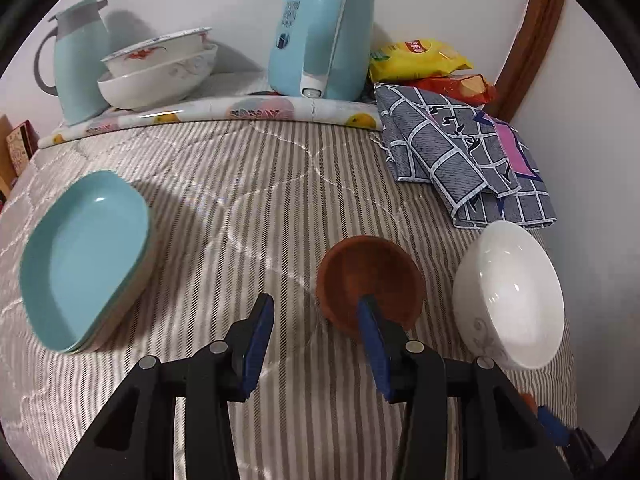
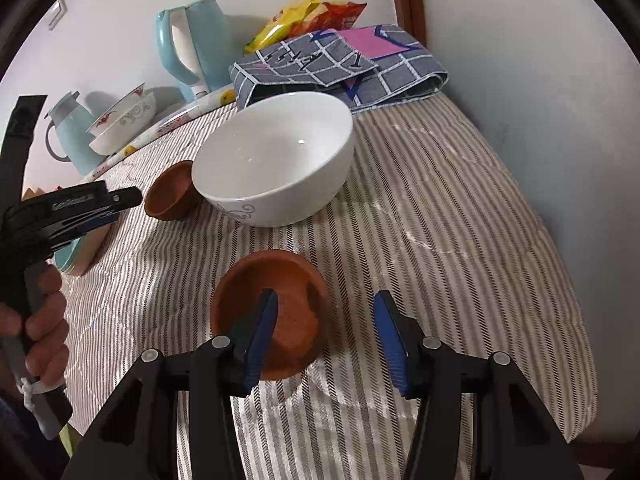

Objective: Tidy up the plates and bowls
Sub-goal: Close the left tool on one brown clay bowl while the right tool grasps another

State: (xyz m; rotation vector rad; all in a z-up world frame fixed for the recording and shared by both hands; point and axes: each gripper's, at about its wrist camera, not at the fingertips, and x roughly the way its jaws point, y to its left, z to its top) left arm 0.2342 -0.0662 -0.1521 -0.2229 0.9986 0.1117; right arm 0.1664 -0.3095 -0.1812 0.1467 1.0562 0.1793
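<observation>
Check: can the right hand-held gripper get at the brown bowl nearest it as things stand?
Probably yes. The right hand-held gripper stands open astride the near rim of the brown bowl, one finger inside, one outside. The white bowl sits farther back, and nothing blocks the way.

Glossy white bowl; matt brown bowl; quilted cloth.

A striped quilted cloth covers the surface. At eleven o'clock in the left wrist view stands a pale blue thermos jug; at twelve, a light blue electric kettle rests on a fruit-patterned mat. At one o'clock lie yellow and red snack bags, with a folded grey checked cloth just below them.
</observation>
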